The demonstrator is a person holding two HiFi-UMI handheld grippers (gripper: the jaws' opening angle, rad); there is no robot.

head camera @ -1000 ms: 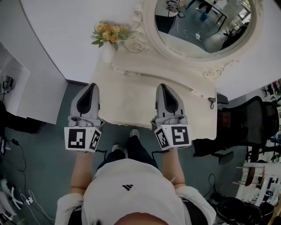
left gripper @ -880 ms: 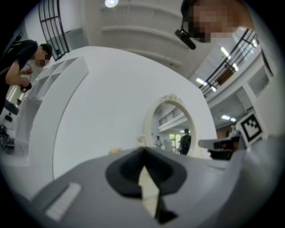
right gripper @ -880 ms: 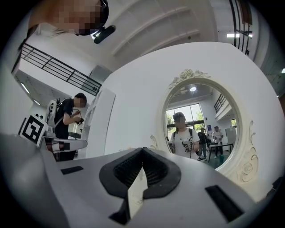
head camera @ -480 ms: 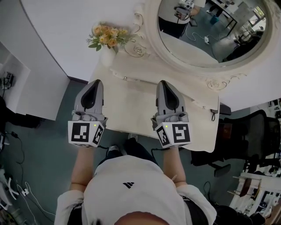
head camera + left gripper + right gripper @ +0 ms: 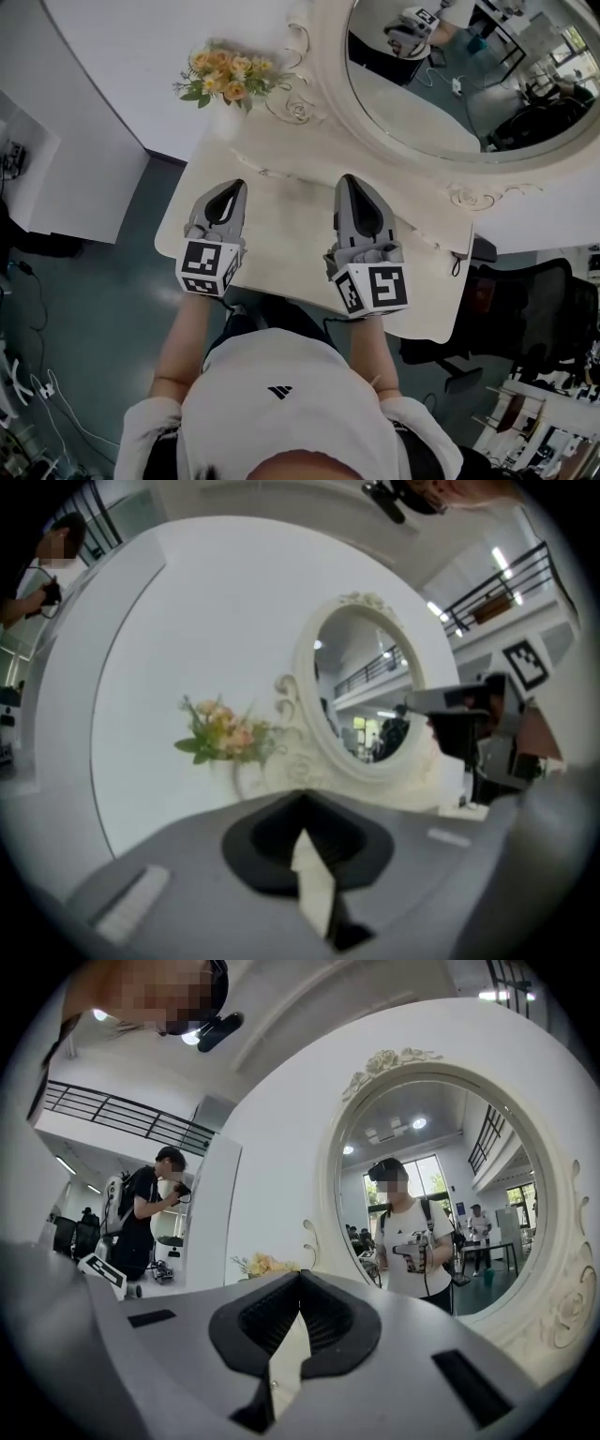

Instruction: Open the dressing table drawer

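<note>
The cream dressing table (image 5: 284, 246) lies below me, with an oval mirror (image 5: 441, 84) in an ornate frame at its back. A small knob (image 5: 265, 172) shows on the low ledge under the mirror; no drawer front on the near side is visible from above. My left gripper (image 5: 232, 186) hangs over the left part of the tabletop, jaws shut with nothing in them. My right gripper (image 5: 350, 180) is over the middle of the top, also shut and empty. The left gripper (image 5: 302, 799) points at the mirror and flowers. The right gripper (image 5: 300, 1275) faces the mirror.
A white vase of yellow and orange flowers (image 5: 223, 77) stands at the table's back left corner. A black office chair (image 5: 534, 300) is on the right of the table. Cables (image 5: 37, 389) trail on the green floor at the left. A curved white wall (image 5: 141, 56) backs the table.
The left gripper has moved right and down, from beside the table's left front corner to over its top. The right gripper has edged forward. The table has shifted in the head view.
</note>
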